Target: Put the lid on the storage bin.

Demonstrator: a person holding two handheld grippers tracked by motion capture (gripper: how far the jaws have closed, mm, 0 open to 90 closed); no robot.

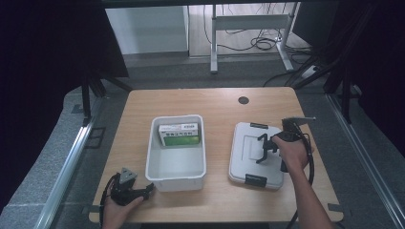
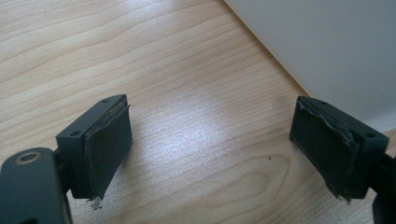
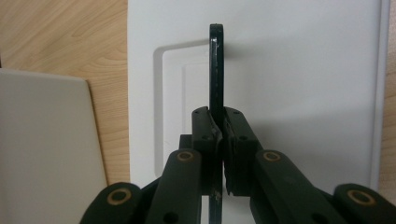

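A white lid (image 1: pixel 243 164) lies flat on the wooden table at the right, with a black handle (image 1: pixel 263 149) standing up from its middle. My right gripper (image 1: pixel 264 151) is shut on that handle; in the right gripper view both pads (image 3: pixel 232 126) press the thin black handle (image 3: pixel 216 65) edge-on above the lid (image 3: pixel 303 93). A white open bin (image 1: pixel 176 177) sits at the table's centre and holds a green and white box (image 1: pixel 179 134) at its far end. My left gripper (image 1: pixel 149 189) rests by the bin's near left corner, open (image 2: pixel 210 140) over bare wood, next to the bin wall (image 2: pixel 327 46).
Black clips (image 1: pixel 256 180) sit on the lid's near and far edges. A round dark hole (image 1: pixel 243 100) marks the table's far side. The bin (image 3: pixel 46 140) stands close to the lid's left. Beyond the table are a desk frame (image 1: pixel 248 21) and cables on the floor.
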